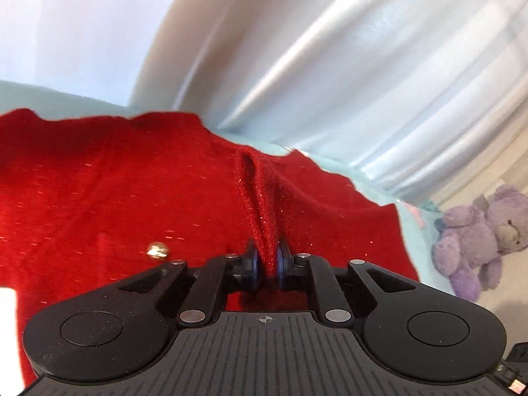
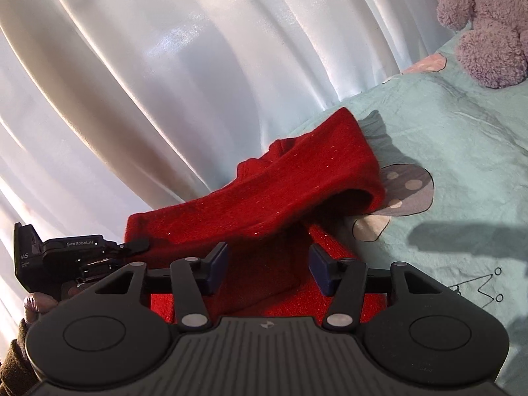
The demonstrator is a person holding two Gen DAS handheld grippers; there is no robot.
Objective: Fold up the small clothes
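The left claw [image 1: 266, 257] is clenched on a raised ridge of the red sweater [image 1: 132, 191], the blue pads pinching the glittery knit between them; the fabric runs up and away from the tips in a narrow pleat, and a small shiny bead [image 1: 157, 250] sits on the cloth just left of the fingers. Beyond the garment lies the pale green bedsheet [image 1: 379, 178], with a white curtain [image 1: 330, 66] behind it; a purple teddy bear [image 1: 478, 234] sits well off to the right.

The right claw [image 2: 269, 269] stands released, its fingers apart over a flat part of the red sweater [image 2: 264, 191] (nothing is pressed between the pads); ahead of it a fold of the same garment is lifted off the bedsheet [image 2: 445, 148], draping down to the right beside a printed mushroom [image 2: 409, 191]. To its left the left claw [image 2: 137, 246] grips the sweater's edge, with a hand [image 2: 39, 303] below it; the teddy bear [image 2: 485, 33] lies far ahead on the right.
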